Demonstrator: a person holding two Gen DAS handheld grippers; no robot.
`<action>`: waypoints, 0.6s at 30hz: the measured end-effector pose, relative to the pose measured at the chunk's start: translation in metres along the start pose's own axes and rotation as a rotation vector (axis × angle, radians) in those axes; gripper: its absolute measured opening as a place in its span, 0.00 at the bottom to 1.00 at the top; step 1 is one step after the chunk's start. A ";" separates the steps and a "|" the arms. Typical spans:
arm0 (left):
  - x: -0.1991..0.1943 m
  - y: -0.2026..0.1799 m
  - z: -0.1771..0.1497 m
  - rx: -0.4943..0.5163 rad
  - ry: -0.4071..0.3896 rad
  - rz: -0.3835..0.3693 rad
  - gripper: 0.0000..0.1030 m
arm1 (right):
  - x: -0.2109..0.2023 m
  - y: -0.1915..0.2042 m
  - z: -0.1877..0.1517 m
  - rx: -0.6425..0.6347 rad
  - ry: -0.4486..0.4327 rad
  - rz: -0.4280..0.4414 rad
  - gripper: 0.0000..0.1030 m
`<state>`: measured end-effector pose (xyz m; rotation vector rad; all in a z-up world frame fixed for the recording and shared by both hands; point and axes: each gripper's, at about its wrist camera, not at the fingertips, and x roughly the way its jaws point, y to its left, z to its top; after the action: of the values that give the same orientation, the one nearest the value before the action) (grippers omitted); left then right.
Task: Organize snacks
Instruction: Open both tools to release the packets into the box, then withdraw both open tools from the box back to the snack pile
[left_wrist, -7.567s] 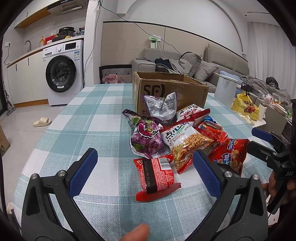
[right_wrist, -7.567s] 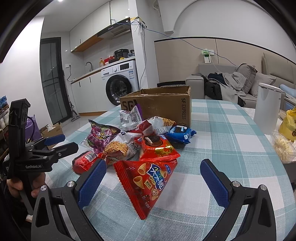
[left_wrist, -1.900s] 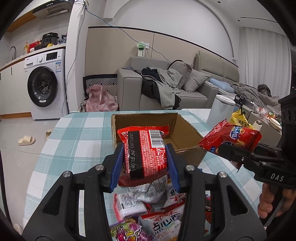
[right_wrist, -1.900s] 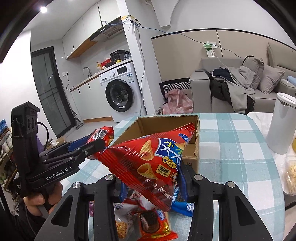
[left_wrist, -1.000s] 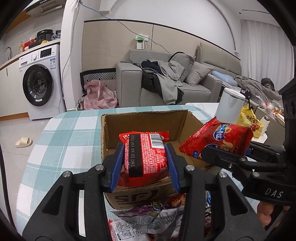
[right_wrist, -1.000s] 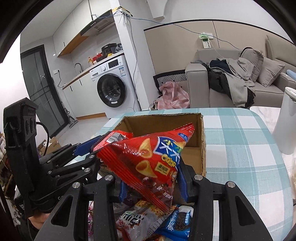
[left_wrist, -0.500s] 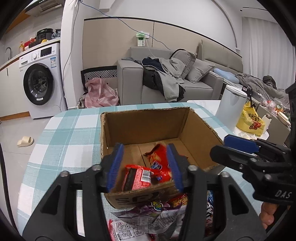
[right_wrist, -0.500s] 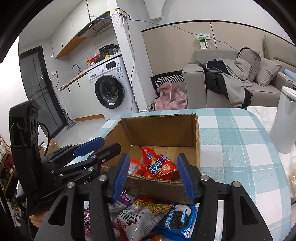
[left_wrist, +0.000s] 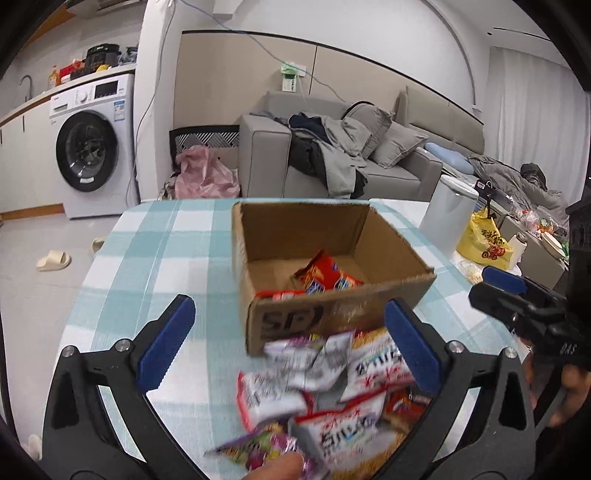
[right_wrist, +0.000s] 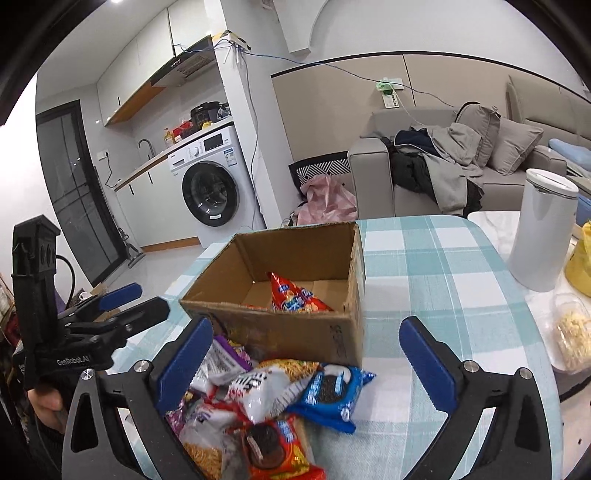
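Note:
An open cardboard box (left_wrist: 332, 317) (right_wrist: 288, 336) stands on the teal checked table. Inside it lie a red cone-crisps bag (left_wrist: 325, 273) (right_wrist: 295, 299) and a red packet (left_wrist: 280, 294). My left gripper (left_wrist: 288, 332) hangs above a pile of snack packs (left_wrist: 332, 387) in front of the box; its jaws are opening wide and grip nothing. My right gripper (right_wrist: 306, 350) is over the same pile, above a blue cookie pack (right_wrist: 328, 391) and a red cookie pack (right_wrist: 273, 446), its jaws also opening with nothing held. Each wrist view shows the other gripper (left_wrist: 487, 284) (right_wrist: 147, 297) at its edge.
A white canister (right_wrist: 543, 229) stands right of the box, with a yellow bag (left_wrist: 484, 243) and a clear tub of snacks (right_wrist: 572, 336) beyond it. The checked tablecloth (left_wrist: 166, 236) is bare left of the box. A sofa and a washing machine stand past the table.
Both grippers let go of their red packs, which now lie in the box. The jaws went from shut to wide apart, and both grippers drew back from the box over the pile.

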<state>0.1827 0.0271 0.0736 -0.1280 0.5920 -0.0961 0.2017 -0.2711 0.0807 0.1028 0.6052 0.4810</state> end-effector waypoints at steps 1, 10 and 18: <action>-0.006 0.002 -0.005 0.000 0.004 0.012 0.99 | -0.003 0.000 -0.003 -0.001 0.002 0.001 1.00; -0.052 0.015 -0.045 -0.020 0.020 0.090 0.99 | -0.018 0.007 -0.036 -0.032 0.055 0.005 1.00; -0.053 0.019 -0.064 -0.030 0.069 0.097 0.99 | -0.009 0.008 -0.051 -0.031 0.113 0.022 1.00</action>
<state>0.1039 0.0462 0.0476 -0.1255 0.6678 0.0021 0.1628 -0.2700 0.0452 0.0530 0.7078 0.5198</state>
